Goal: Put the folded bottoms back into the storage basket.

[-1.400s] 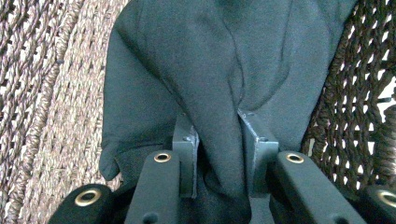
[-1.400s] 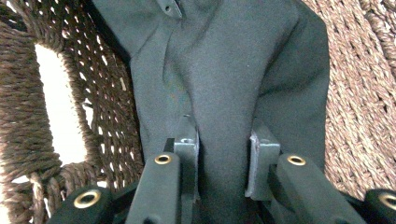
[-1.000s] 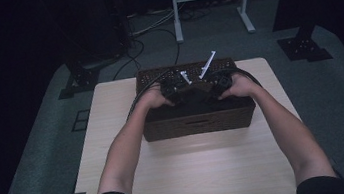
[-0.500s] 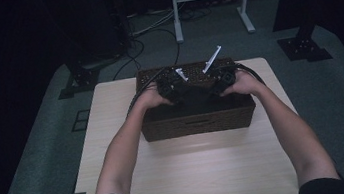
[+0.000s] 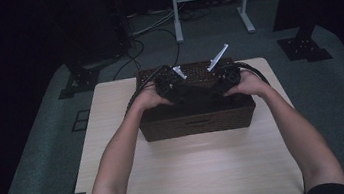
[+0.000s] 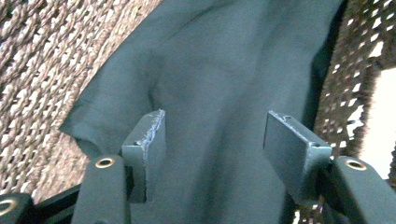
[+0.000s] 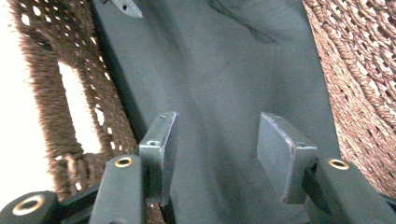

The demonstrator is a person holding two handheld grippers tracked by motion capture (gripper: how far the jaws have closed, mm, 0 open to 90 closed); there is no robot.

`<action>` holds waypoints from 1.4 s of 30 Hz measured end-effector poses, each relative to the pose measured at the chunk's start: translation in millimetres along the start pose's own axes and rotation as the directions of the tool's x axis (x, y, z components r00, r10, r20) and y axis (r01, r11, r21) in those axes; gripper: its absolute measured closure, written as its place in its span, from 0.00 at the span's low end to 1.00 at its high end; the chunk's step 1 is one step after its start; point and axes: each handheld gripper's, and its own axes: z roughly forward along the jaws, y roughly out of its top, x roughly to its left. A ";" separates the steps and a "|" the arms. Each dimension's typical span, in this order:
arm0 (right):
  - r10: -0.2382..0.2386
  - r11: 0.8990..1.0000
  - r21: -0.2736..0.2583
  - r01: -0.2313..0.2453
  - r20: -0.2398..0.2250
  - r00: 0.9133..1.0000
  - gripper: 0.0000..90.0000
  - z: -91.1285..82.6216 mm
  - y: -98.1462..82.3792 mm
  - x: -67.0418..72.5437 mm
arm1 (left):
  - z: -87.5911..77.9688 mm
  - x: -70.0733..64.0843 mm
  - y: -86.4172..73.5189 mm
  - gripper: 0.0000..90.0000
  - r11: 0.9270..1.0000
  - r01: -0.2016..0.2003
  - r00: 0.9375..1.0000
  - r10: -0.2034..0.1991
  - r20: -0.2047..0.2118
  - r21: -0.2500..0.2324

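A dark brown wicker basket (image 5: 198,121) stands on the light wooden table (image 5: 190,170). Both hands hold their grippers down inside it, the left gripper (image 5: 168,83) at its left half and the right gripper (image 5: 225,76) at its right half. A dark cloth (image 6: 224,70) lies in the basket. In the left gripper view the left gripper (image 6: 215,140) is open just above the cloth, with woven wall (image 6: 60,51) beside it. In the right gripper view the right gripper (image 7: 217,149) is open over the same dark cloth (image 7: 224,70), between the basket's walls (image 7: 355,70).
The basket has a handle cut-out (image 7: 77,107) in its end wall. Cables (image 5: 138,88) trail from the grippers over the basket's back corners. Beyond the table stand a white frame (image 5: 210,1) and black stand feet (image 5: 305,49) on the grey floor.
Both grippers have sunk a little deeper into the basket and drawn slightly apart. The basket has not moved.
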 end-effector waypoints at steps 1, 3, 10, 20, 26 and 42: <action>0.002 1.000 -0.004 -0.002 -0.006 1.000 0.52 -2.6 -1.5 1.5 | -1.1 -1.1 0.5 0.40 1.000 0.010 1.000 -0.009 0.018 -0.004; -0.001 1.000 -0.006 0.001 -0.005 1.000 0.52 -4.2 -2.0 2.6 | -1.6 -2.0 0.7 0.38 1.000 0.013 1.000 -0.013 0.028 -0.009; -0.014 1.000 -0.026 0.014 -0.011 1.000 0.48 -15.3 -1.9 10.6 | -10.1 -8.9 2.5 0.34 1.000 0.003 0.999 -0.002 0.033 -0.024; -0.046 0.997 -0.062 0.045 -0.012 0.999 0.43 -27.5 -1.9 21.3 | -25.2 -14.0 -2.0 0.31 0.999 -0.004 0.999 0.005 0.034 -0.038; -0.049 0.997 -0.060 0.048 -0.017 0.999 0.41 -29.0 -7.5 26.7 | -30.0 -18.4 -7.4 0.29 0.999 0.002 0.999 0.000 0.038 -0.046; -0.060 0.995 -0.080 0.060 -0.001 0.998 0.36 -41.4 -20.0 42.5 | -46.6 -32.7 -10.2 0.23 0.998 -0.017 0.999 0.019 0.048 -0.055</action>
